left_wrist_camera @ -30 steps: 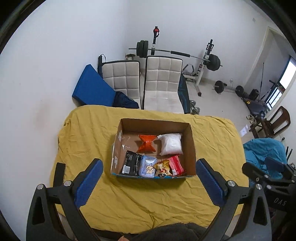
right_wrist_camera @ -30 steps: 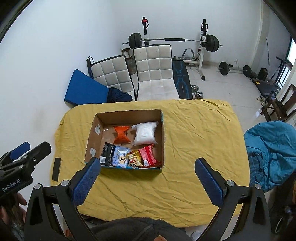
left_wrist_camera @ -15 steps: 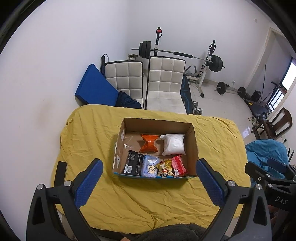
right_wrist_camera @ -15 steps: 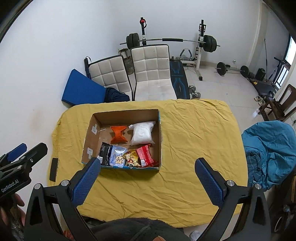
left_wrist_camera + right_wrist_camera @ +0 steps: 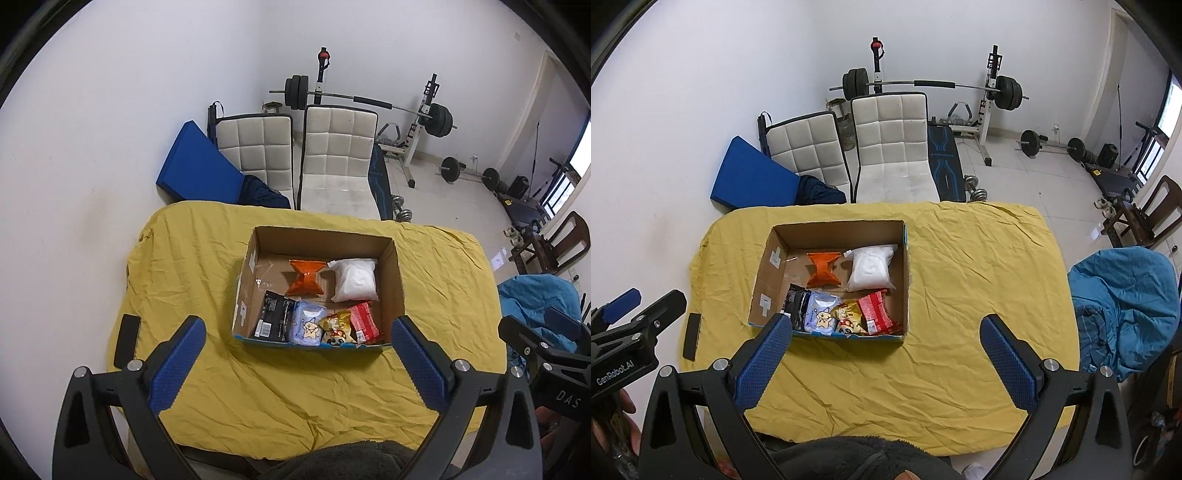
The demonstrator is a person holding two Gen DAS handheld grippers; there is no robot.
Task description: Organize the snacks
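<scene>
A cardboard box (image 5: 397,273) (image 5: 764,266) stands on the yellow-covered table (image 5: 184,266) (image 5: 979,266). Inside lie an orange packet (image 5: 306,277) (image 5: 822,268), a white bag (image 5: 355,280) (image 5: 871,267), a black packet (image 5: 272,319) (image 5: 796,305), a pale blue packet (image 5: 306,327) (image 5: 820,312), a gold packet (image 5: 335,327) (image 5: 849,318) and a red packet (image 5: 364,322) (image 5: 874,312). My left gripper (image 5: 295,343) hangs high above the near table edge, open and empty. My right gripper (image 5: 882,339) is likewise high, open and empty, to the right of the box.
A small black flat object (image 5: 126,341) (image 5: 691,336) lies on the table's left edge. Two white chairs (image 5: 332,155), a blue pad (image 5: 195,166) and a barbell rack (image 5: 417,122) stand beyond the table. A blue cloth heap (image 5: 1123,306) sits at the right.
Both grippers have risen and drawn back a little, so the box and table look slightly smaller and lower in view. The snacks have not moved.
</scene>
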